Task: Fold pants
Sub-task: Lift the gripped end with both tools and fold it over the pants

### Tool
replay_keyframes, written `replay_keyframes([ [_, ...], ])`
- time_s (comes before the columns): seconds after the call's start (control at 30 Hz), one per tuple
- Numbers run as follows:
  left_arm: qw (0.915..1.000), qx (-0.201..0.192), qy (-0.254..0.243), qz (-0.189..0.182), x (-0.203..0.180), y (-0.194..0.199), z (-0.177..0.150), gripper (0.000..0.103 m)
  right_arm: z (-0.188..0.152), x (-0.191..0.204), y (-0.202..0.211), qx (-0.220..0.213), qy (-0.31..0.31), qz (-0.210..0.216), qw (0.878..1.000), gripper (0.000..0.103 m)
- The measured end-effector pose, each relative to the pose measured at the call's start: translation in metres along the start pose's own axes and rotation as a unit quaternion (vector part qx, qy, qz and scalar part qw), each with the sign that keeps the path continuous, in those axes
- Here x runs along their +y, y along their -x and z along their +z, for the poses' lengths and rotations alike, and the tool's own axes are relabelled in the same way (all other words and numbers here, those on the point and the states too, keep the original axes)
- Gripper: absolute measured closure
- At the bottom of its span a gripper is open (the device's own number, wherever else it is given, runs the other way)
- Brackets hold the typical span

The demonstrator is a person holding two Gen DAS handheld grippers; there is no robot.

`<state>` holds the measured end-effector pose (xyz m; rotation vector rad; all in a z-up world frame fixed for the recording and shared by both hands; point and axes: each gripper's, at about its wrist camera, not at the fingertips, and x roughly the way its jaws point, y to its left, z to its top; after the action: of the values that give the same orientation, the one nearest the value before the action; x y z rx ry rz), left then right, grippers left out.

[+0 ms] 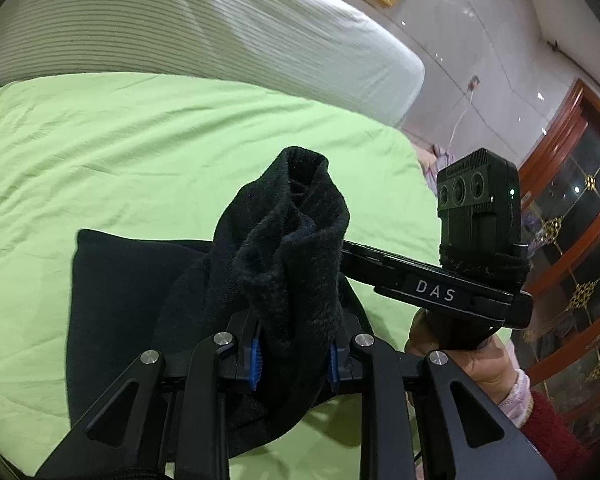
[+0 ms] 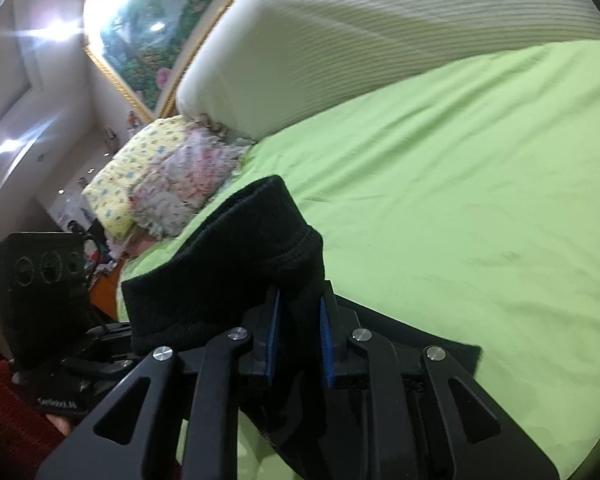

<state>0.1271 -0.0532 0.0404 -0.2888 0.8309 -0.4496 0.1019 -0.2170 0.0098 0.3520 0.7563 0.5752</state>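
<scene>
Left gripper [image 1: 294, 354] jaws nearly closed, pinching a bunched fold of the black pants [image 1: 288, 248]; fabric rises from between the blue pads [image 1: 254, 364] toward frame center, the rest spread lower left on the green bedsheet [image 1: 140, 140]. Right gripper [image 2: 299, 344] also clamped on the pants [image 2: 236, 264], cloth squeezed between its blue pads [image 2: 327, 350], a ribbed edge folded up and left of the jaws. Pants hang below both grippers, partly resting on the sheet. White striped bedding [image 1: 180, 20] across top of frame. Patterned pillows [image 2: 160, 184] left of center in right view.
</scene>
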Motion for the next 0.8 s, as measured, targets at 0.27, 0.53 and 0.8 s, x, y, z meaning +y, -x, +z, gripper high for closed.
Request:
replay_keyframes([
  [0.27, 0.9994, 0.005, -0.033, -0.004, -0.016, -0.022, -0.011, 0.064, -0.013, -0.015, 0.025, -0.023, -0.03, -0.058, 0.998, 0.079],
  [0.53, 0.9984, 0.019, -0.034, -0.041, -0.024, -0.032, -0.013, 0.04, -0.028, -0.02, 0.048, -0.037, -0.06, -0.141, 0.988, 0.079],
  [0.8, 0.9977, 0.007, -0.023, -0.063, -0.02, -0.01, -0.011, 0.027, -0.04, -0.017, 0.072, -0.077, -0.11, -0.183, 0.974, 0.055],
])
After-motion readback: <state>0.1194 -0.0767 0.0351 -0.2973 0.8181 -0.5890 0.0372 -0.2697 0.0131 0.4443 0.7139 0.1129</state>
